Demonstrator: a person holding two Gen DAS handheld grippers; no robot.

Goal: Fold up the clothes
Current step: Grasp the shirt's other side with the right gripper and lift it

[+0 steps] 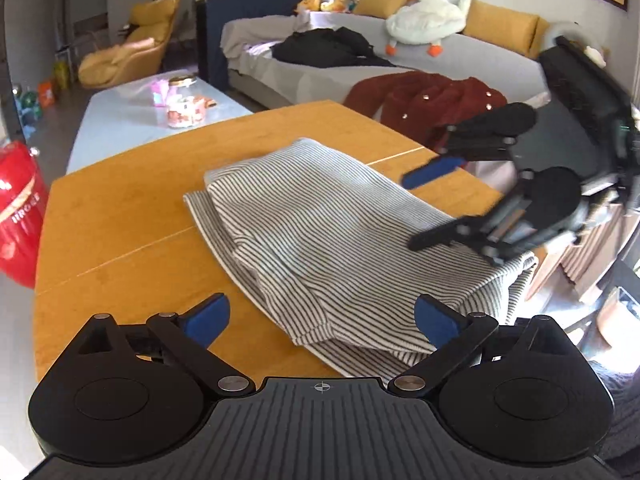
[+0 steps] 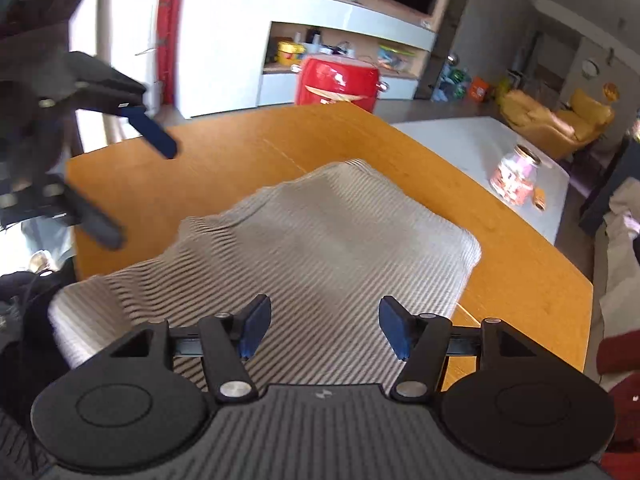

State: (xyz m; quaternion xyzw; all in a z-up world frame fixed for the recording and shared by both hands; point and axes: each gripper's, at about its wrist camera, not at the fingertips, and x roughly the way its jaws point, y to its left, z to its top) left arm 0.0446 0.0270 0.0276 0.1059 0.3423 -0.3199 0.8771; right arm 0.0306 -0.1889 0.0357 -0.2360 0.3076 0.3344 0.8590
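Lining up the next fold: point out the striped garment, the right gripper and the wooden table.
striped garment (image 1: 320,224): left wrist view, top folded layer.
right gripper (image 2: 322,328): right wrist view, midway between its fingertips.
wooden table (image 1: 120,220): left wrist view, bare top.

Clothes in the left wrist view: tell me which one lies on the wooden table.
The striped garment, partly folded on the wooden table. The red coat and the black garment lie on the grey sofa behind.

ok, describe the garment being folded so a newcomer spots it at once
Find the orange table in front of the grey sofa. On it lies the shirt, folded into a rough rectangle. Its thin black-and-white stripes set it apart from the red coat on the sofa.
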